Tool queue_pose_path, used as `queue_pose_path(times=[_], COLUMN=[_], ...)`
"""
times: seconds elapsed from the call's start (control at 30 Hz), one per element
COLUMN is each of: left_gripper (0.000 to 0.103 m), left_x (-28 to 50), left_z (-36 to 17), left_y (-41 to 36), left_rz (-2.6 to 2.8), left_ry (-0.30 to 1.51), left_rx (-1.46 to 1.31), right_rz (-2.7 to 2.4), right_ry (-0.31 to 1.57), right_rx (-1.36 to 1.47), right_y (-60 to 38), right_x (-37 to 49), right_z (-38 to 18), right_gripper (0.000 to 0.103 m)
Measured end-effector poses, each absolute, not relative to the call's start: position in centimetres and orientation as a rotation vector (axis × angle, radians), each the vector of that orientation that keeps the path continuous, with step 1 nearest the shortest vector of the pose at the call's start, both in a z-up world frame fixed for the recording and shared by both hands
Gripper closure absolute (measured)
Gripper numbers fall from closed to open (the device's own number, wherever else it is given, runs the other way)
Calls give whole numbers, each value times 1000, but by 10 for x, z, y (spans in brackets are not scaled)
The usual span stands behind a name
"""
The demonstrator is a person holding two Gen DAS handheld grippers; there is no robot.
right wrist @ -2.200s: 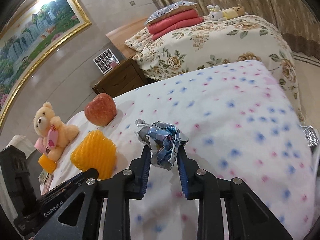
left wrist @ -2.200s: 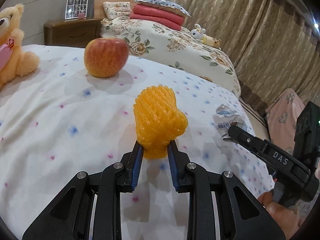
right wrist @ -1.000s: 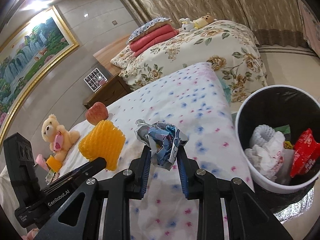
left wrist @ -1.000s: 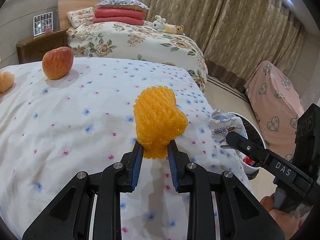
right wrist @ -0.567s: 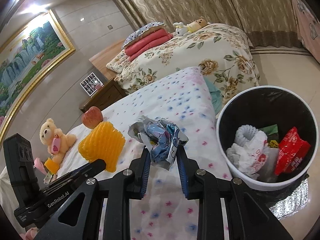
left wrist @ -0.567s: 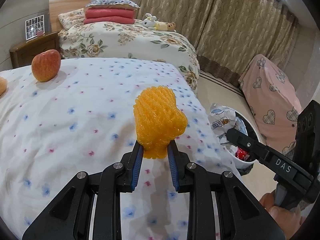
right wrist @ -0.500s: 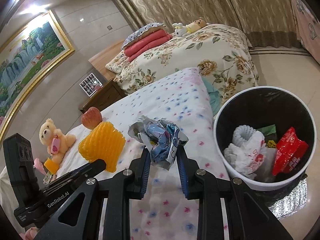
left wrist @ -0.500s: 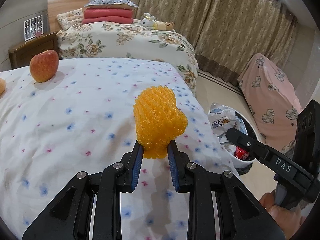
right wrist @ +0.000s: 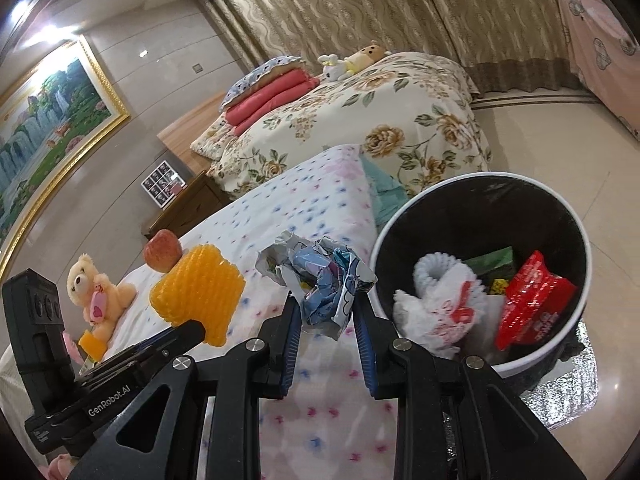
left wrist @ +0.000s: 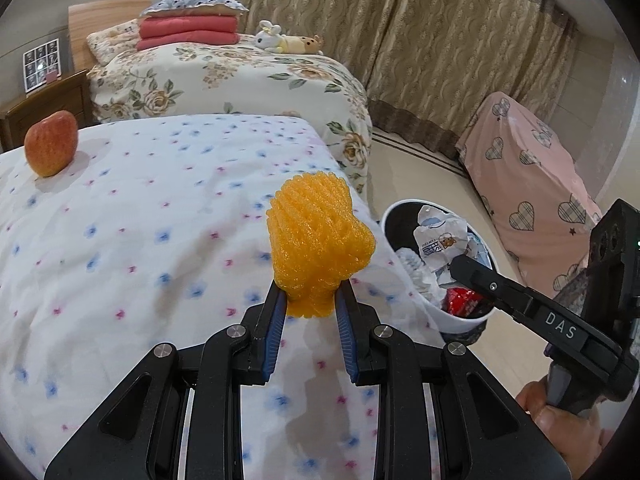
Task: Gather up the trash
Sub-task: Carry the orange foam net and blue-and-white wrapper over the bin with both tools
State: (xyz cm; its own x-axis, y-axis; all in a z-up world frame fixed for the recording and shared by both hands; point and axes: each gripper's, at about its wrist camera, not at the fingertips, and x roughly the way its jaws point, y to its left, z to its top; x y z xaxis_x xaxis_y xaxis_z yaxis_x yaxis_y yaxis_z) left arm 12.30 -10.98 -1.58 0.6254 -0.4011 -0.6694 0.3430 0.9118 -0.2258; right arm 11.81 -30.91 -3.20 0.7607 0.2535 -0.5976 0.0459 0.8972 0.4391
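Observation:
My left gripper (left wrist: 310, 300) is shut on an orange foam fruit net (left wrist: 318, 240), held above the right edge of the spotted bed; the net also shows in the right wrist view (right wrist: 198, 290). My right gripper (right wrist: 328, 312) is shut on a crumpled blue and white wrapper (right wrist: 324, 280), held just left of the bin's rim; the wrapper also shows in the left wrist view (left wrist: 438, 240). The white bin with a black liner (right wrist: 576, 224) stands on the floor beside the bed and holds several wrappers and a white foam net; it also shows in the left wrist view (left wrist: 460, 320).
A red apple (left wrist: 51, 148) and a teddy bear (right wrist: 98, 292) lie on the spotted bed (left wrist: 140, 240). A second bed with a floral cover (left wrist: 240, 80) stands behind. A pink covered piece of furniture (left wrist: 528, 184) stands at the right. Curtains line the far wall.
Both grippers have carried their loads from over the bed toward its right edge. The bin has come into view and grown larger and nearer. Both grips are unchanged.

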Motion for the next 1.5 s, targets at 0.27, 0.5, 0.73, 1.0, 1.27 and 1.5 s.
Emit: queue_pose_path(times=[0.27, 0.5, 0.73, 1.0, 1.27, 1.5], left_gripper=[79, 79, 79, 79, 79, 79], left_x=[124, 124, 126, 127, 127, 131], left_z=[-13, -12, -10, -9, -9, -10], left_y=[-127, -140, -153, -170, -192, -208], left_rz=[-464, -490, -515, -557, -595, -615], left_ry=[788, 796, 797, 803, 809, 817], left_rx=[-67, -57, -47, -25, 4, 22], right_rz=[80, 49, 16, -14, -36, -53], right_ry=[699, 694, 689, 682, 678, 678], right_rx=[469, 479, 496, 515, 521, 525], right_y=[-326, -339, -351, -367, -379, -391], right_x=[113, 108, 103, 100, 100, 103], right_z=[-34, -34, -34, -35, -34, -35], right_gripper=[77, 77, 77, 77, 77, 77])
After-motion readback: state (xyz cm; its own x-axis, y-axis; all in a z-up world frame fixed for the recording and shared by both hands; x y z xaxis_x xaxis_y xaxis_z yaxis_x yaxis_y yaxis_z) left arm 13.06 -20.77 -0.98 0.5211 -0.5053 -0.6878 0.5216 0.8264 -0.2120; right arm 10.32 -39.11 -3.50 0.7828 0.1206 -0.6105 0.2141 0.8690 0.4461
